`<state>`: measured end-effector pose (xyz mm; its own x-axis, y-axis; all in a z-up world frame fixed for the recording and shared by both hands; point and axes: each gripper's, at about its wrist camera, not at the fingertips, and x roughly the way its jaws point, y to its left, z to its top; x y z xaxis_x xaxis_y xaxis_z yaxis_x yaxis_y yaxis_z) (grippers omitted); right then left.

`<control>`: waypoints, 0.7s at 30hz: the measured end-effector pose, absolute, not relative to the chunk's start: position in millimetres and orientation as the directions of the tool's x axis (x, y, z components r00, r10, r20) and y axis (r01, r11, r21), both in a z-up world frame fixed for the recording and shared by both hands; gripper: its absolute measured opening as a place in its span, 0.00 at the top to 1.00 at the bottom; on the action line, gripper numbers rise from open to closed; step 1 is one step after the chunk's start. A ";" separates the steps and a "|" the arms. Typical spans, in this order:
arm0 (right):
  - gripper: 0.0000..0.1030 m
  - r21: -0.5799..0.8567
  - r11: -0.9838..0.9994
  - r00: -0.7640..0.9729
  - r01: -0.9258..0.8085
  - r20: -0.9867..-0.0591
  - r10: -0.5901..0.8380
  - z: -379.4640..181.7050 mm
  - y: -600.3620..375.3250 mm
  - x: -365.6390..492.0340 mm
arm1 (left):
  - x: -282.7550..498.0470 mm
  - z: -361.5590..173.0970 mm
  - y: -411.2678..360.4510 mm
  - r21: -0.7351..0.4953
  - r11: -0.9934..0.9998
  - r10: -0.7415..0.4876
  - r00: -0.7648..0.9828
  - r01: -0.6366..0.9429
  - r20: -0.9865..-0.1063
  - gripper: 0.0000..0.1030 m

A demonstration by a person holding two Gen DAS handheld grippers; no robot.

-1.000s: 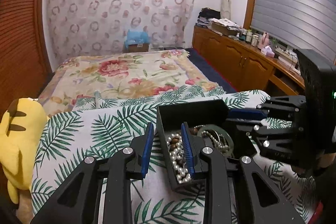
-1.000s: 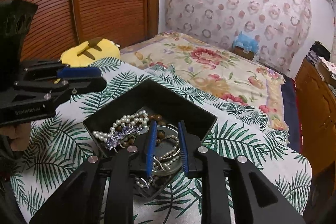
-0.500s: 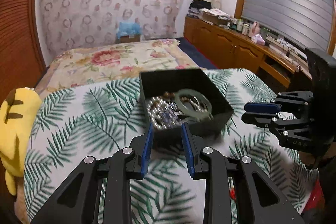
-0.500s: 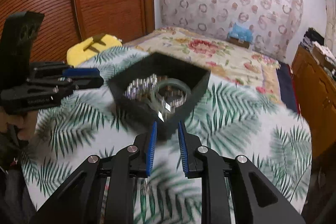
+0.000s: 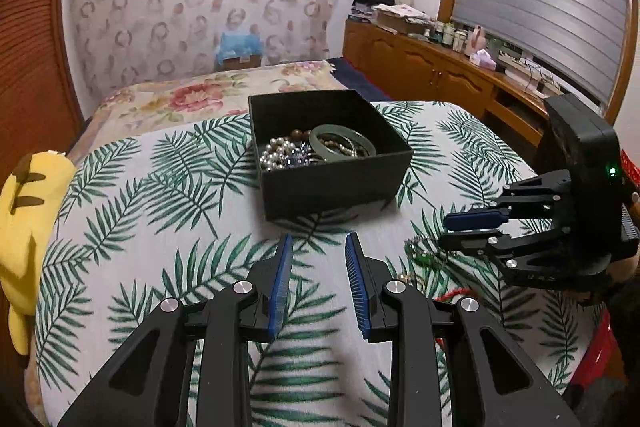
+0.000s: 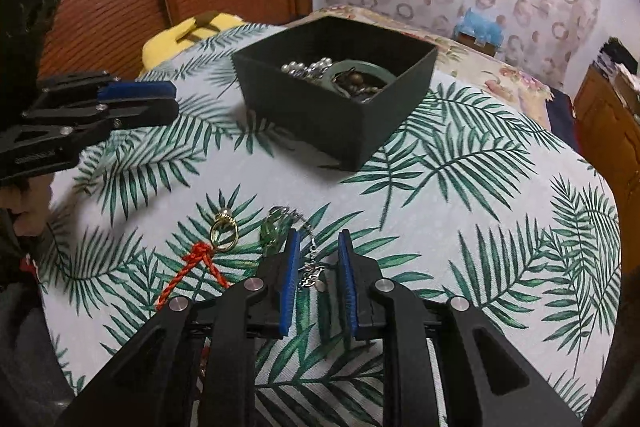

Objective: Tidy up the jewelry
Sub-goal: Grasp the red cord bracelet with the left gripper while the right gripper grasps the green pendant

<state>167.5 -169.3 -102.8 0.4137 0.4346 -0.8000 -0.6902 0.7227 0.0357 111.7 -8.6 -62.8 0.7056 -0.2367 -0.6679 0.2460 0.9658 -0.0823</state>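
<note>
A black open box stands on the palm-leaf cloth, holding pearls, a green bangle and brown beads. My left gripper hovers open in front of it with nothing between its fingers. Loose pieces lie nearer on the cloth: a gold ring, a red cord, a green pendant and its silver chain. My right gripper is low over the chain, which runs between the narrowly parted blue pads without being pinched. The box lies beyond it.
The palm-leaf cloth covers a rounded table whose edge falls away to the right. A yellow plush toy leans at its left edge. A flowered bed lies behind, and wooden cabinets stand at the right.
Both grippers have drawn back from over the box and sunk toward the near part of the table. The loose ring, cord and pendant chain have come into view by the right gripper.
</note>
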 end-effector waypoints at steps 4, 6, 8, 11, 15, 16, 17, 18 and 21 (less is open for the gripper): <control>0.85 -0.008 0.714 0.425 -0.700 -0.808 0.408 -107.6 -162.4 165.3 | 105.1 -65.1 -10.5 -0.083 0.965 -0.238 0.697 0.250 -0.676 0.75; 0.97 -0.017 0.715 0.429 -0.699 -0.809 0.401 -107.7 -162.2 166.0 | 102.8 -66.4 -12.6 -0.083 0.964 -0.241 0.691 0.254 -0.681 0.75; 0.98 -0.038 0.711 0.442 -0.702 -0.806 0.394 -108.0 -162.4 164.0 | 99.6 -69.7 -16.4 -0.087 0.961 -0.250 0.680 0.264 -0.689 0.75; 0.99 -0.059 0.731 0.470 -0.680 -0.800 0.372 -106.9 -167.5 162.9 | 96.9 -75.5 -23.3 -0.094 0.955 -0.264 0.659 0.281 -0.704 0.75; 0.99 -0.043 0.761 0.508 -0.647 -0.769 0.389 -94.9 -184.5 157.0 | 92.4 -80.7 -34.8 -0.107 0.945 -0.287 0.632 0.308 -0.720 0.75; 0.99 -0.041 0.768 0.520 -0.640 -0.759 0.392 -89.7 -189.3 154.8 | 91.0 -81.8 -38.8 -0.112 0.942 -0.296 0.624 0.317 -0.723 0.75; 0.99 -0.037 0.771 0.526 -0.635 -0.752 0.397 -85.2 -193.0 153.4 | 89.8 -83.0 -43.5 -0.115 0.937 -0.305 0.614 0.329 -0.728 0.75; 0.99 -0.037 0.776 0.537 -0.630 -0.742 0.401 -80.2 -197.6 150.7 | 89.4 -84.4 -46.6 -0.115 0.935 -0.308 0.608 0.336 -0.732 0.75; 0.99 -0.035 0.781 0.554 -0.623 -0.725 0.410 -69.6 -203.9 146.7 | 89.0 -89.4 -58.0 -0.113 0.926 -0.319 0.585 0.361 -0.746 0.75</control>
<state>146.7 -203.9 -69.6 0.5544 0.4096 -0.7245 -0.6230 0.7815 -0.0349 89.0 -58.0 -89.4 0.5845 -0.3189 -0.7461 0.3612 0.9257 -0.1126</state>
